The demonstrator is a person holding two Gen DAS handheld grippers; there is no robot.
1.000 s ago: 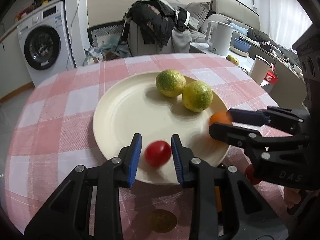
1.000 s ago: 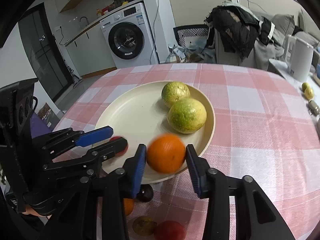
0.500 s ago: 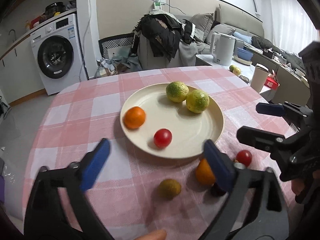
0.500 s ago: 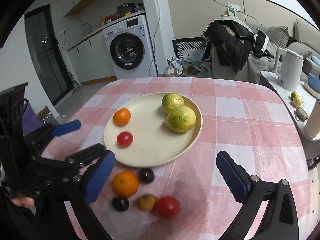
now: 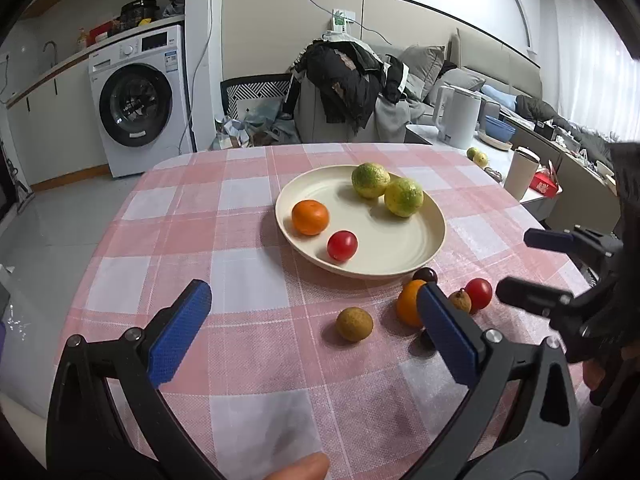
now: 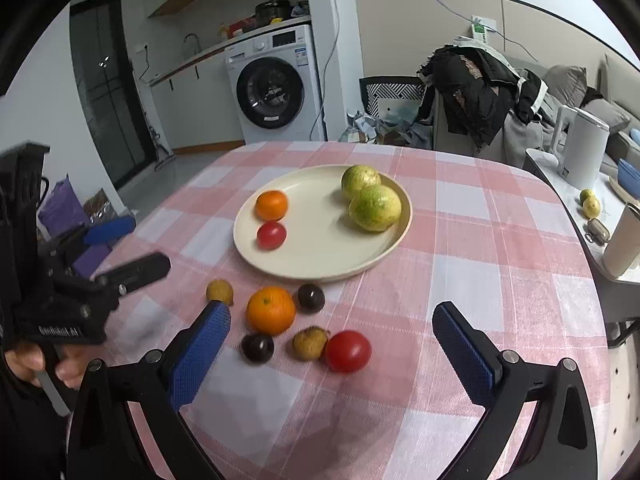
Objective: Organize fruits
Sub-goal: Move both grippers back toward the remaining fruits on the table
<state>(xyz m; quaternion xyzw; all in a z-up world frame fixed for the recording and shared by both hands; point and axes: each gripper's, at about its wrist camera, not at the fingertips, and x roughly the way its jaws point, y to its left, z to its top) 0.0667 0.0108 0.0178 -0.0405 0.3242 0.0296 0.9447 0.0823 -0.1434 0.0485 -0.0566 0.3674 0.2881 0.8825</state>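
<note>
Jaws on both our left gripper (image 5: 316, 328) and right gripper (image 6: 332, 354) now wide and empty: orange (image 5: 310, 217) and tomato (image 5: 342, 245) dropped on plate (image 5: 400, 248), 6 fruits left.

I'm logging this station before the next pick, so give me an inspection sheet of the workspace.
Surface: pink checked tablecloth.
Job's things: cream plate holds two green citrus, a small orange and a small tomato. On the cloth: large orange, large tomato, two dark plums, two brown longans.
Clutter: nothing seen.
Grippers: left tool and right tool open, empty.
Cables: wire on the wall.
Surroundings: washing machine, kettle.
</note>
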